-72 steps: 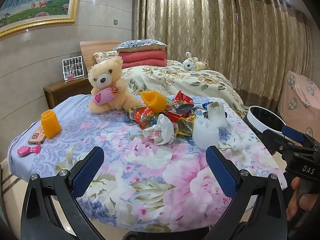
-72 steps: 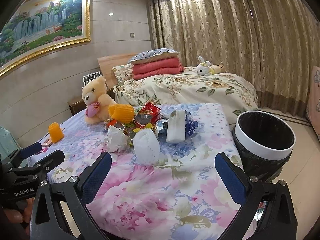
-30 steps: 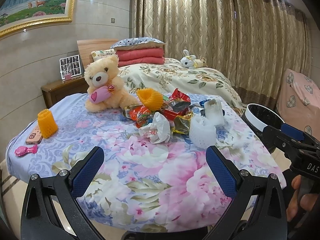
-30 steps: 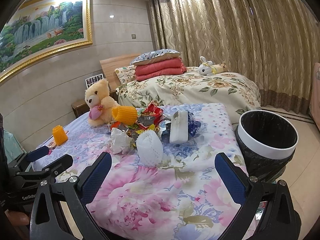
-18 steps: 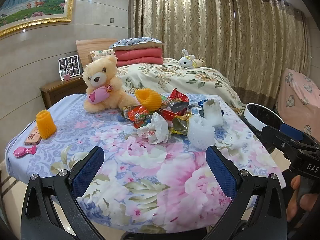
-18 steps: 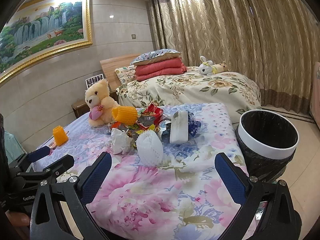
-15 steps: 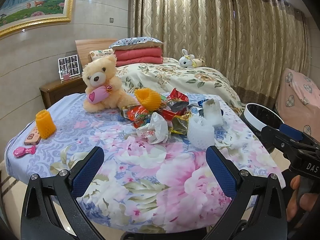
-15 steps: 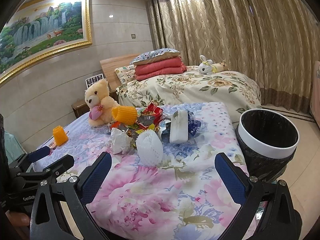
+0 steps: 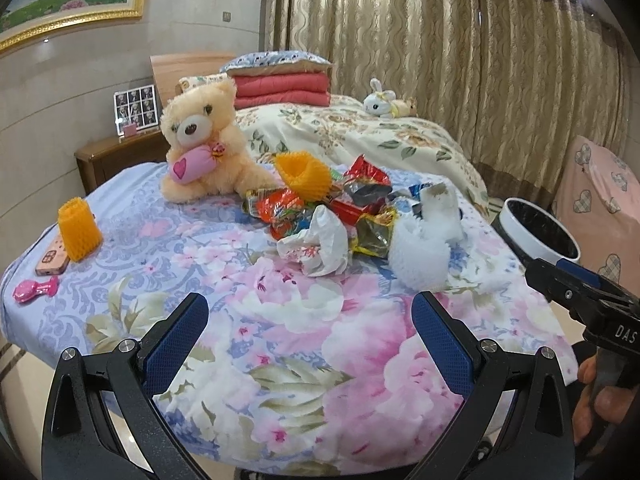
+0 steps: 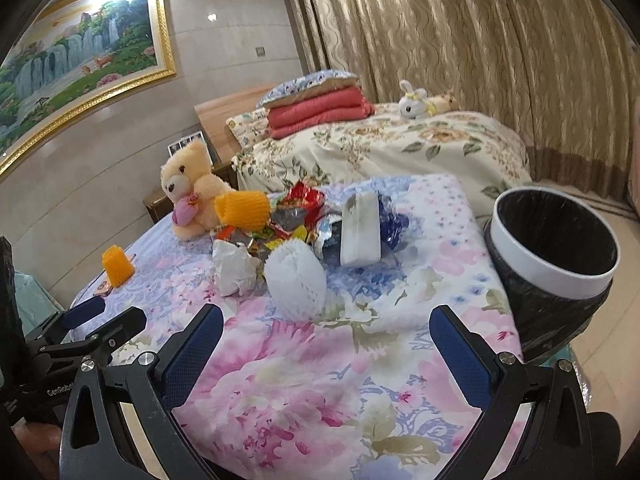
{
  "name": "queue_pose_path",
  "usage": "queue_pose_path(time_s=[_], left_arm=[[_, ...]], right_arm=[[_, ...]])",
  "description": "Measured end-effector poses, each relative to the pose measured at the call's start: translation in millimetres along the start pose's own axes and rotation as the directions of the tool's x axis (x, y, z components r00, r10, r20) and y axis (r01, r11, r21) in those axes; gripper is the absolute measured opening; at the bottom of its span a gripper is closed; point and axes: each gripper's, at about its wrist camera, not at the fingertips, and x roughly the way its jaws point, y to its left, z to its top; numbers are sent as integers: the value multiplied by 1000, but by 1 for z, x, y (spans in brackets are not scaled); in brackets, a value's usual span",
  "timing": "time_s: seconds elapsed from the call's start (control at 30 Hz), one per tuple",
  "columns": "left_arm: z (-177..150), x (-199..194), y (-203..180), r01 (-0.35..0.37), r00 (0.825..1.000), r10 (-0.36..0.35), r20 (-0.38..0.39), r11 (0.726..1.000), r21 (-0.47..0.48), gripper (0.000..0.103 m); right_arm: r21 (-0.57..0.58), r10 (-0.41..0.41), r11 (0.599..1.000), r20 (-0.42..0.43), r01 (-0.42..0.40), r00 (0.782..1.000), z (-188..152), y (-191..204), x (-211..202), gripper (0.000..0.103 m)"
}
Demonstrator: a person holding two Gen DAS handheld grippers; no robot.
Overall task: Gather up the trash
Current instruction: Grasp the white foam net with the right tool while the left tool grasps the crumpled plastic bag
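pink and lilac floral cloth covers the table, which stands in a bedroom with gold curtains, a bed behind and a framed landscape painting on the wall. the trash pile of wrappers, crumpled paper and white foam netting sits mid-table, beside a teddy bear; the white foam sleeve stands roughly upright, the orange one lies on its side, mouth toward the bear. a lined bin waits just off the table's right edge. left gripper and right gripper hover near the front edge, jaws spread wide, holding nothing.
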Motion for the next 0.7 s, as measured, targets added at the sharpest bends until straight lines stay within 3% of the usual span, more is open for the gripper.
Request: queue_pose_path(time_s=[0.27,0.47,0.7], left_arm=[[8,43,9,9,996,-10,-85,1000,-7,97],[16,74,14,17,991,-20,-136,1000,-20,92],[27,105,10,37,983,-41,-182,999,-21,78]], right_arm=[[11,17,1000,-99,-16,995,-3,-1,36,102],[31,29,999,-152,-25,988,4,-5,67,91],[42,58,998,-216,-50,975,6,-5,99,81]])
